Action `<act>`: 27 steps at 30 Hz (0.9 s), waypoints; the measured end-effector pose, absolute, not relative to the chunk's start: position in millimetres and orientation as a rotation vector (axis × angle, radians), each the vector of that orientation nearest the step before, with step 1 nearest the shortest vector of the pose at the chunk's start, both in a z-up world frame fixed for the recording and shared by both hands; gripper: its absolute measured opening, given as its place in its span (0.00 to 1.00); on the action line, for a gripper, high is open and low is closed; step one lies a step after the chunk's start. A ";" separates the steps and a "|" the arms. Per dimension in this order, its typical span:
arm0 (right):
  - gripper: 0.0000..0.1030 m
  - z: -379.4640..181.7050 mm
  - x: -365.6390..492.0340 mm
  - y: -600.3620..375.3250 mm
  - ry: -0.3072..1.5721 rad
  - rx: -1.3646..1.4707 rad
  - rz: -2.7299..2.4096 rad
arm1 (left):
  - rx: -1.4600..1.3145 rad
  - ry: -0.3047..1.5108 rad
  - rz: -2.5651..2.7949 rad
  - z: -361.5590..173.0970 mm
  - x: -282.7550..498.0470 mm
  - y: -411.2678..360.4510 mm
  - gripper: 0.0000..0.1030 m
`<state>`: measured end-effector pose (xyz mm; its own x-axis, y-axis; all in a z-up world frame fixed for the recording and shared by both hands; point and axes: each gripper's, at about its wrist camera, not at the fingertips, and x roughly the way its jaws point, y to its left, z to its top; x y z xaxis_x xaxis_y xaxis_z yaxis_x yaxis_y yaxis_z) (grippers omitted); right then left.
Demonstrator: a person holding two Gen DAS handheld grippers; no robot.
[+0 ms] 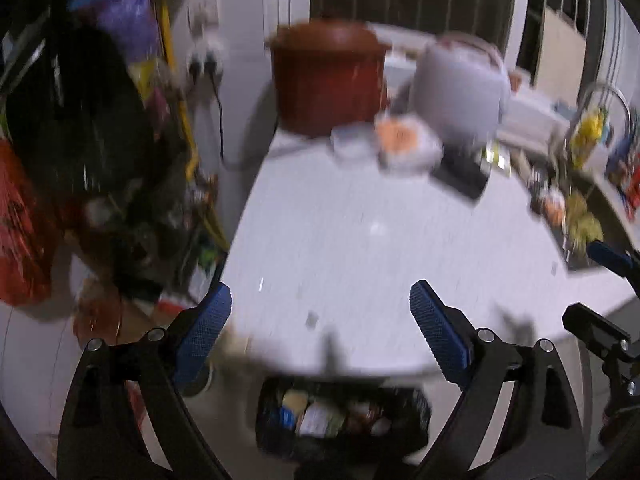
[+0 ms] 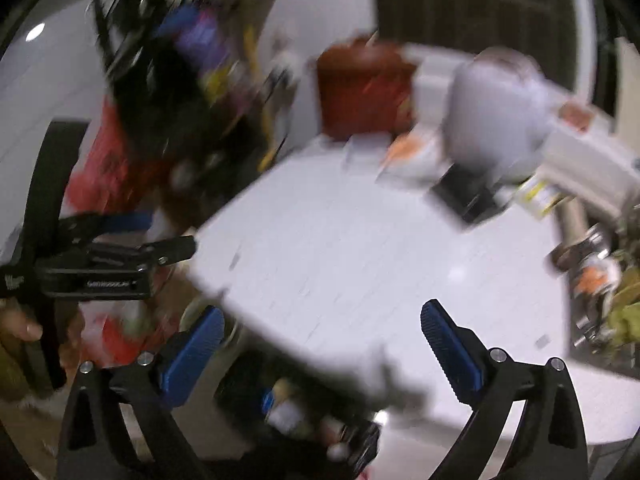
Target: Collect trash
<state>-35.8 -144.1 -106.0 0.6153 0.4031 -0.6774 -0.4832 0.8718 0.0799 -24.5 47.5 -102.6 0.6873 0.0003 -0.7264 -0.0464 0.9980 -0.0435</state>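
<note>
Both views are blurred by motion. My left gripper (image 1: 320,312) is open and empty over the near edge of a white counter (image 1: 360,240). Below it stands a black bin (image 1: 340,420) holding wrappers and packets. My right gripper (image 2: 320,332) is open and empty over the same counter (image 2: 360,260), with the bin (image 2: 296,412) below its left finger. The right gripper also shows at the right edge of the left wrist view (image 1: 608,300). The left gripper shows at the left of the right wrist view (image 2: 132,236). A small white and orange packet (image 1: 404,140) lies at the counter's far side.
A brown pot (image 1: 328,76) and a white rice cooker (image 1: 460,88) stand at the back of the counter. A sink (image 1: 592,200) with a tap and clutter is at the right. Hanging bags and a red bag (image 1: 20,232) crowd the left wall.
</note>
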 end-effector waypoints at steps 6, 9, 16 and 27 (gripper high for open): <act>0.95 -63.2 -9.1 -176.3 0.597 -0.110 0.289 | -0.039 0.700 0.036 -60.2 9.8 21.4 0.86; 0.95 -54.0 3.7 -188.5 0.550 -0.062 0.229 | -0.021 0.684 0.038 -49.2 25.3 6.9 0.86; 0.95 -36.0 16.6 -200.0 0.505 -0.023 0.101 | -0.039 0.659 0.023 -32.0 39.9 -8.9 0.86; 0.95 -29.5 16.3 -223.1 0.506 0.031 0.047 | -0.033 0.642 0.037 -20.6 38.8 -11.3 0.86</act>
